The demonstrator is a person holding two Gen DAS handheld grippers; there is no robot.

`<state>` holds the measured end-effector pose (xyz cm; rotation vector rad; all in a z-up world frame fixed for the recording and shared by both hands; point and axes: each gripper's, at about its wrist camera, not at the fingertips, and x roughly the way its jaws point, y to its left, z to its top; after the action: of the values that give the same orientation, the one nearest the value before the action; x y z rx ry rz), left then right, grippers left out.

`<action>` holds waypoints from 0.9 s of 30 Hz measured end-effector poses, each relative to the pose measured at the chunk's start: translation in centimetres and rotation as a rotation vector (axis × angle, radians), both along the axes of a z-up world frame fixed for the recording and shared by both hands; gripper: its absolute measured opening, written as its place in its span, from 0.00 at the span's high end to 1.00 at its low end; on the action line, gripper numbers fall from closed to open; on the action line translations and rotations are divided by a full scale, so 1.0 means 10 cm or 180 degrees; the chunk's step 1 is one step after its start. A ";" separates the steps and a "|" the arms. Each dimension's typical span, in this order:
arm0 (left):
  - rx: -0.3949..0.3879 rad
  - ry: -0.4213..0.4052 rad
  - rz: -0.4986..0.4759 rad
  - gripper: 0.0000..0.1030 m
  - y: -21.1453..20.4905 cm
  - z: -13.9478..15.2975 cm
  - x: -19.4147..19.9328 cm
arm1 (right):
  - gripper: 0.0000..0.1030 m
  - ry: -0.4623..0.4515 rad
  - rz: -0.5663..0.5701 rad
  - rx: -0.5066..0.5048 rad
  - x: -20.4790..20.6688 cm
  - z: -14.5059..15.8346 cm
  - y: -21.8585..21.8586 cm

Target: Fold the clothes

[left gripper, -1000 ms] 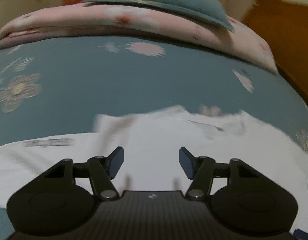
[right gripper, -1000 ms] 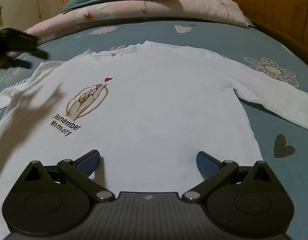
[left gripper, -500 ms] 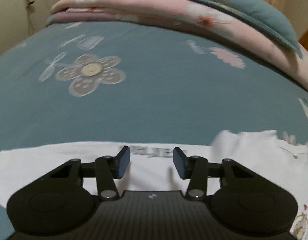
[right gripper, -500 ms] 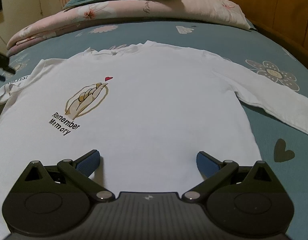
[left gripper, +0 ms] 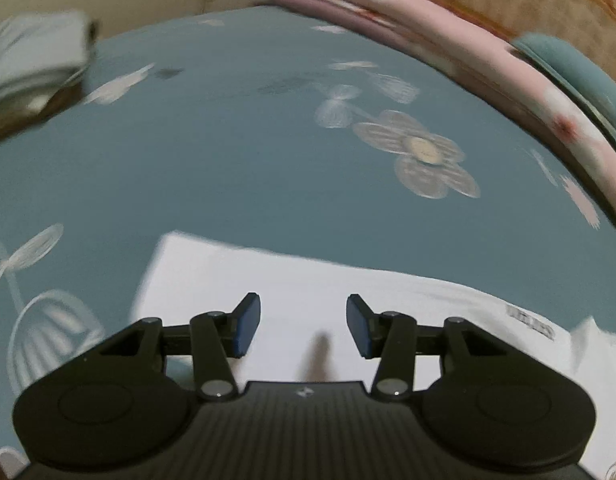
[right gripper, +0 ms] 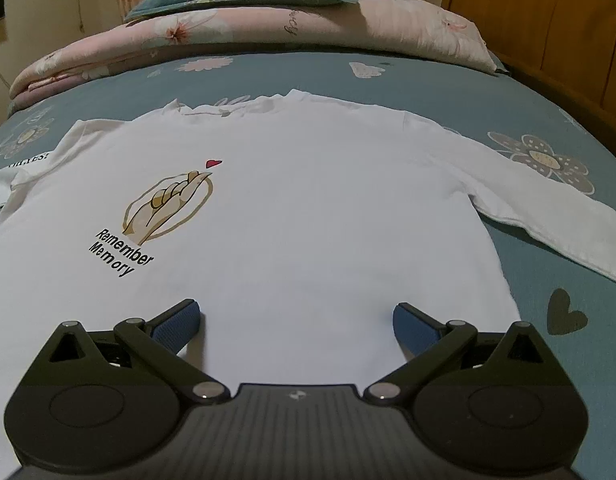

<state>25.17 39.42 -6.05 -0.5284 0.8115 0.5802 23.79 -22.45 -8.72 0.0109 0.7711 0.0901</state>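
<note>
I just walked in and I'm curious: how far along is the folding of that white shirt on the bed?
Barely begun. Done: the white shirt lies spread flat, print up, both sleeves out to the sides. In hand: nothing is gripped; the left gripper hangs over the left sleeve near its cuff, jaws apart and empty, and the right gripper waits open above the hem. Left: every fold.

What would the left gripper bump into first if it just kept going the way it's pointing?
Probably the white sleeve lying on the bed: the left gripper points down at it with open, empty jaws. How far off it is stays unclear.
</note>
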 end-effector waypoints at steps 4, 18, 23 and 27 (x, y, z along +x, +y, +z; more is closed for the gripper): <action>-0.0379 -0.0083 0.0195 0.55 0.20 -0.15 -0.32 | 0.00 -0.0029 -0.0005 -0.0018 0.00 -0.01 0.01; -0.0967 -0.0304 -0.0249 0.54 0.59 -0.43 -0.70 | 0.00 -0.0266 0.0042 -0.0053 0.00 -0.05 0.02; -0.1368 -0.0559 -0.0376 0.54 0.84 -0.55 -0.79 | 0.00 -0.0294 0.0018 -0.0055 0.01 -0.06 0.03; -0.1492 -0.0821 -0.0353 0.51 0.93 -0.65 -0.76 | 0.00 -0.0302 -0.0015 -0.0071 0.00 -0.06 0.05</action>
<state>17.54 48.76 -12.54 -0.9596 0.7242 0.2080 23.80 -21.94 -9.35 -0.0127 0.6772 0.0769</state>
